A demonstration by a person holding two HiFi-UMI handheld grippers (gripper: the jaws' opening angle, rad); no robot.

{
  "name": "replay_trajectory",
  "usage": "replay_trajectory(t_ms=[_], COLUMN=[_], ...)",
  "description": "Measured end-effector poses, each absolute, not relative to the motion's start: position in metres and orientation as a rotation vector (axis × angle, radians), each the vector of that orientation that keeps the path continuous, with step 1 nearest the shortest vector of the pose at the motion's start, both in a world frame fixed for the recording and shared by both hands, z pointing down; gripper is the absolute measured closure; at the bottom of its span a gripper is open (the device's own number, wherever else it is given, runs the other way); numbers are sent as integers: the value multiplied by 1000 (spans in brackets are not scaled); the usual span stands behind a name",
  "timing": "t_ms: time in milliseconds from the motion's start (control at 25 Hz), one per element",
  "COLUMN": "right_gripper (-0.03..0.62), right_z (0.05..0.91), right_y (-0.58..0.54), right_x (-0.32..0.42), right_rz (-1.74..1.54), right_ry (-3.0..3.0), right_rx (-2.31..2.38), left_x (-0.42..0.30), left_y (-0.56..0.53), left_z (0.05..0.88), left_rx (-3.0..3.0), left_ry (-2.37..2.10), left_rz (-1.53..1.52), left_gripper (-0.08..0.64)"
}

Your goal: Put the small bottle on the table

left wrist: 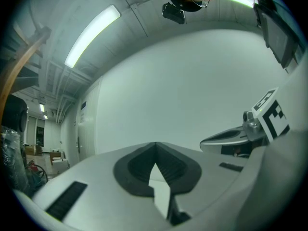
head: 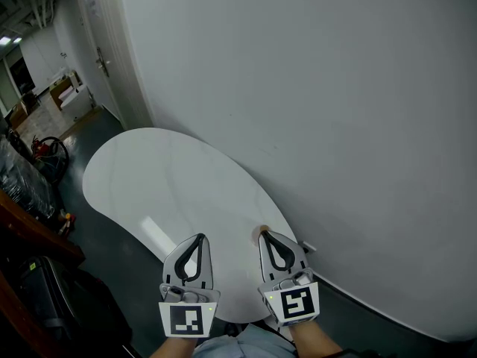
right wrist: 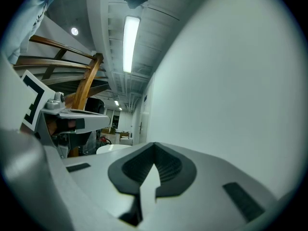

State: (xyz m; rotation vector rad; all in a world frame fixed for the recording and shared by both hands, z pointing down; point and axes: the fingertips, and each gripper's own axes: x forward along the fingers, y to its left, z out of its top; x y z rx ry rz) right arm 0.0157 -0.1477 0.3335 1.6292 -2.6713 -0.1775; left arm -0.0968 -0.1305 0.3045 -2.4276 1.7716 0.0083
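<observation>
A plain white wall (head: 335,125) backs a white oval table (head: 171,185) whose glossy top lies bare. Two hand-held tools hover side by side over its near edge. The grey left gripper (head: 199,239) and the grey right gripper (head: 263,234) point forward in parallel. Each one's dark-padded jaws are closed tip to tip on nothing, as each gripper view confirms. This looks like a neutral carrying pose rather than a grasp. The small bottle named in the task appears in none of the views, neither on the table nor between either pair of jaws, so the placing looks yet to be done. A small tan speck (head: 260,230) at the right gripper's tip is too small to identify.
</observation>
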Motion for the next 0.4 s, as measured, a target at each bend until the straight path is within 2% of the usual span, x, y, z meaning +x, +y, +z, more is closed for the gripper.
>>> replay_trajectory(t_ms=[400], right_gripper=[592], right_z=[329], right_y=[-151], right_x=[10], right_rz=[-226], right_ry=[-2708], right_rx=[1644], left_x=[-100], left_y=[-135], left_z=[302], left_rx=[-2429], left_ry=[1755], left_rz=[9], left_gripper=[560])
